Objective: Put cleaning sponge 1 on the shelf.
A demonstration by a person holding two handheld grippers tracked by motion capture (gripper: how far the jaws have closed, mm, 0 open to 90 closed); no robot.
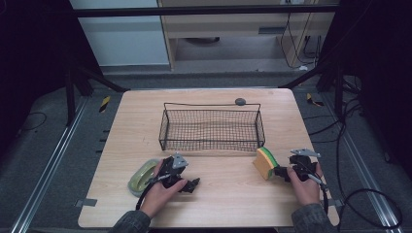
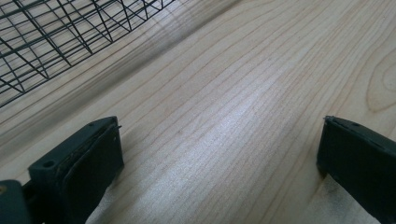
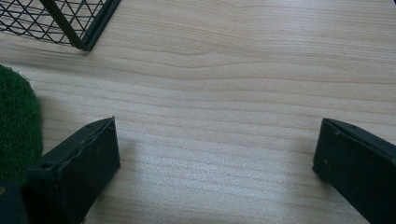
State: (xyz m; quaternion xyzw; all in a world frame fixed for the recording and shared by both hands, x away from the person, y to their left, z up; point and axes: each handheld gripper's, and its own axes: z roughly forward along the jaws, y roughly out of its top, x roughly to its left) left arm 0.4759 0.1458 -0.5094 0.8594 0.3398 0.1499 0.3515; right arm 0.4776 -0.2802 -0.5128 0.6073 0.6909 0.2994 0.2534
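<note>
Sponge just beside right tool, jaws apart

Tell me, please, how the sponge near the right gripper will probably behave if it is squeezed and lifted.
The sponge looks like yellow foam with a green scouring face, so it would probably compress between the pads and feel light. It seems to stand on edge beside the wire basket, so a sideways push may tip it flat. The rough green face should slip little.
</note>
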